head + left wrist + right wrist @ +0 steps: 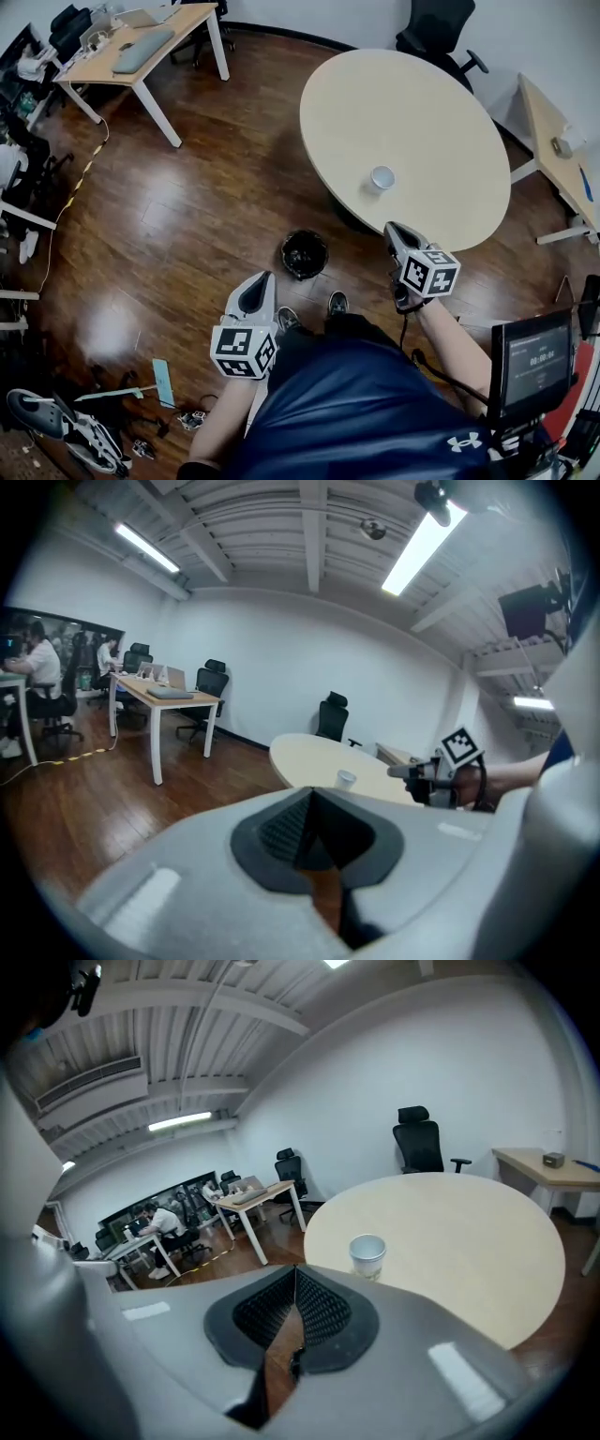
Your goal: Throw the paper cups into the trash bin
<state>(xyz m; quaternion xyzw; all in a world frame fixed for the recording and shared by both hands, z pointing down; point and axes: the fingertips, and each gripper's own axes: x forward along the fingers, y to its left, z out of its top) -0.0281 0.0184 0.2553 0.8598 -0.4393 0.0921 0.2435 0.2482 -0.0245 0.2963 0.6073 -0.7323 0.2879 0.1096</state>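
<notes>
One white paper cup stands upright on the round beige table, near its front edge. A black trash bin sits on the wooden floor just left of the table, in front of the person's feet. My right gripper hovers at the table's near edge, a short way short of the cup, shut and empty. In the right gripper view the cup is just beyond the closed tips. My left gripper hangs left of the bin, shut with nothing held. Its view shows the cup and the right gripper.
A wooden desk with a keyboard and laptop stands at the back left, a second desk at the right. A black office chair is behind the table. A shoe and clutter lie at the lower left. People sit at far desks.
</notes>
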